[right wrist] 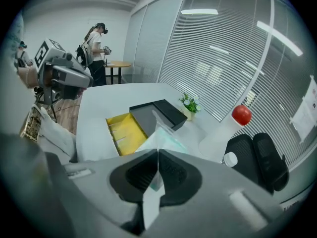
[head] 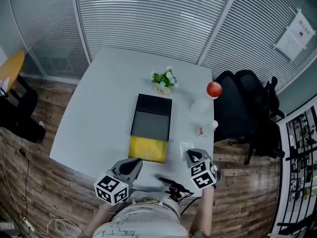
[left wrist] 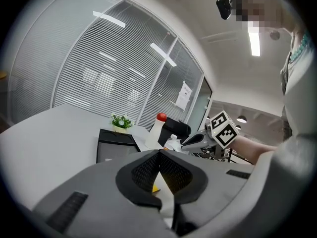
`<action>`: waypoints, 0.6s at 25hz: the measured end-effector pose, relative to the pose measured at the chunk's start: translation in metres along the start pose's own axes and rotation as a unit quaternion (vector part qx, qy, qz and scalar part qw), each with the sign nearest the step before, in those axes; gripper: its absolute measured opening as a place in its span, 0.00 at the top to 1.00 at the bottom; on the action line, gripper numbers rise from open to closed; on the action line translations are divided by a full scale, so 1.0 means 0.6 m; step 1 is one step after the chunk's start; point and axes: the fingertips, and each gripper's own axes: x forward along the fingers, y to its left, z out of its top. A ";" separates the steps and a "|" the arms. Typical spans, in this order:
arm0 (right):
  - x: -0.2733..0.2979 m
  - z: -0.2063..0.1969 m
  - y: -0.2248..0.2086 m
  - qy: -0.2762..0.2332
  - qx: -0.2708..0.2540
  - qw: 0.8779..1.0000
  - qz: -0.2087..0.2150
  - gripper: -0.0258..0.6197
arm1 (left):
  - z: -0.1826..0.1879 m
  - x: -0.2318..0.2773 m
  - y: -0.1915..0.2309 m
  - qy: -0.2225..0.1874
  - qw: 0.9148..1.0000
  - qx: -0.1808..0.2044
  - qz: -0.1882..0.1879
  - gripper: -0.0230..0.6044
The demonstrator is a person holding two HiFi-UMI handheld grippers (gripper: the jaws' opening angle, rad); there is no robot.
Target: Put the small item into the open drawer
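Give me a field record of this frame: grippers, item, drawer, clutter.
right gripper: fingers shut on clear packet, right of drawer front
left gripper: fingers shut, empty
drawer: yellow, open, nothing seen inside
cabinet: black, mid-table
other: potted plant, red-capped bottle, small bottle
task: packet not yet in drawer

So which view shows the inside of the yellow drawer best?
The right gripper view: the yellow drawer stands open, its dividers visible. The head view shows it from above, smaller. The left gripper view shows only a yellow sliver.
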 end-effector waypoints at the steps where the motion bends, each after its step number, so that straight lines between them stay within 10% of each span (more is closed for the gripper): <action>1: 0.002 0.007 0.005 -0.002 -0.001 1.000 0.002 0.95 | 0.002 -0.004 0.003 0.000 1.000 -0.001 -0.001 0.97; 15: 0.045 0.095 0.086 -0.010 0.001 1.000 0.020 0.95 | 0.031 -0.072 0.077 0.010 1.000 0.010 -0.003 0.97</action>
